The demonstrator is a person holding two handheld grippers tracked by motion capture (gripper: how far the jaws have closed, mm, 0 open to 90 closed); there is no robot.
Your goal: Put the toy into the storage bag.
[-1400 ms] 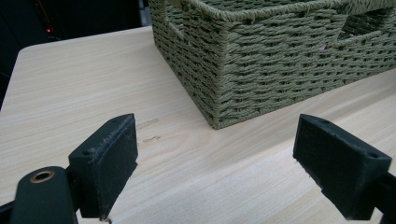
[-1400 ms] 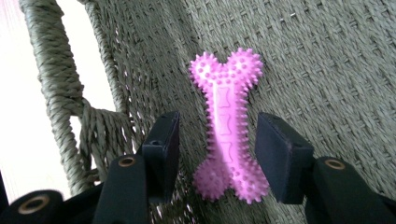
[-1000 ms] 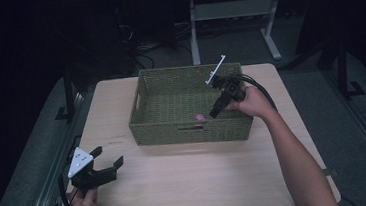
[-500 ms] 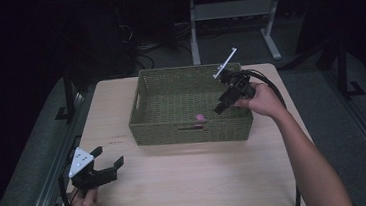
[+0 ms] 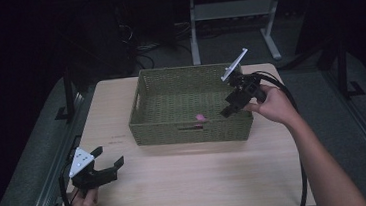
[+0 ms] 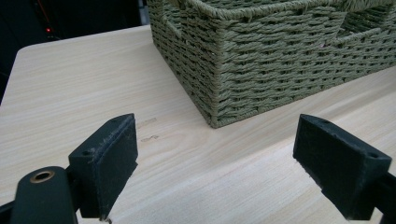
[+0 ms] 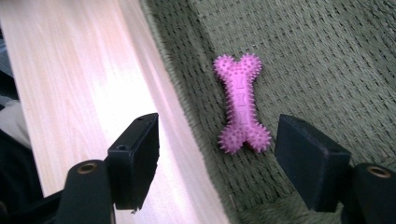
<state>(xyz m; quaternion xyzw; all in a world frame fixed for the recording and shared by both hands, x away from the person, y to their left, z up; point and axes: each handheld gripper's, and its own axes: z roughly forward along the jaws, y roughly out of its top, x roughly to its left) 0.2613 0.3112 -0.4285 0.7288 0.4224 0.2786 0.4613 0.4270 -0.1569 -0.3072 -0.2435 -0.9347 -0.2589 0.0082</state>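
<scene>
Light wooden desk (image 5: 188, 183), seen from above, carrying a green woven basket (image 5: 153, 128) near its far edge. On the basket's floor, close to the near wall, lies a pink spiked toy bone (image 7: 242, 109), flat and free of both grippers. The right gripper (image 5: 231, 104) hangs over the basket's right end; its jaws have just been opening and now stand apart with nothing between them, the bone lying below and beyond. The left gripper (image 5: 104, 167) rests at the desk's near left corner, jaws wide and empty, facing the basket's corner. Judged from this layout, the placing of the bone is done; what appears left is withdrawing the right gripper.
</scene>
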